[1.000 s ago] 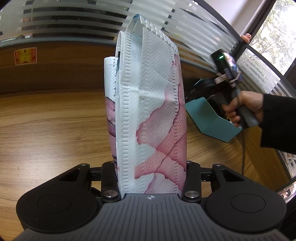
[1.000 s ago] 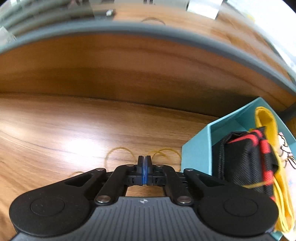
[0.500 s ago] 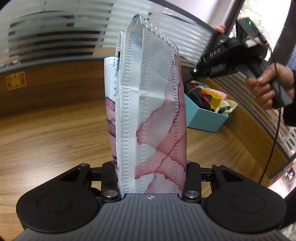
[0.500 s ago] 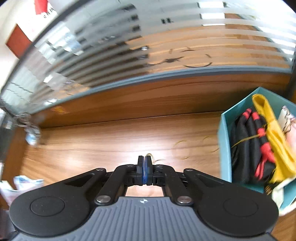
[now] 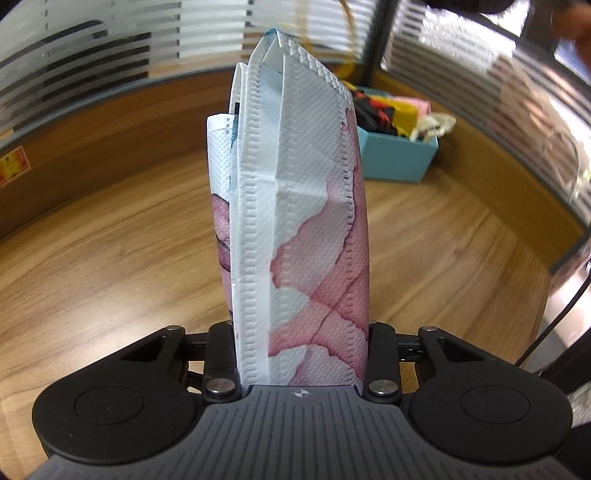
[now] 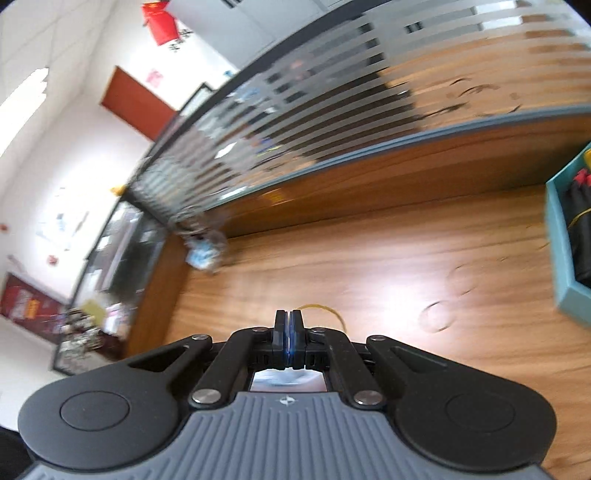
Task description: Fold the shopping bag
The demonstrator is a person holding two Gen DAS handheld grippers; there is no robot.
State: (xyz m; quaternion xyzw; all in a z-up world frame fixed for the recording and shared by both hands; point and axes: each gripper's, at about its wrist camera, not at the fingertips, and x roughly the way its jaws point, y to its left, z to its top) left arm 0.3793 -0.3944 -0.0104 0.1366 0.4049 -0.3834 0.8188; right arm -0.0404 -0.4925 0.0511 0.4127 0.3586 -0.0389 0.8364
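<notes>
The folded shopping bag (image 5: 295, 184), white with pink swirls, stands upright between the fingers of my left gripper (image 5: 301, 332). The jaws are closing on it, with both pads against its sides. It is held above the wooden table (image 5: 110, 258). My right gripper (image 6: 290, 317) is shut, and a thin yellow rubber band (image 6: 325, 308) loops out from its tips. It is high over the table, tilted, in a blurred view. In the left wrist view the same yellow band (image 5: 347, 29) hangs at the top edge behind the bag.
A teal box (image 5: 399, 158) with black, red and yellow fabric stands at the back right; it also shows as the teal box (image 6: 565, 273). Loose rubber bands (image 6: 437, 317) lie on the wood. A striped glass partition (image 5: 110, 55) borders the table.
The right gripper rose from just over the table to high above it, carrying the yellow band along. The left gripper rolled and shifted with the bag, so the box now appears behind the bag.
</notes>
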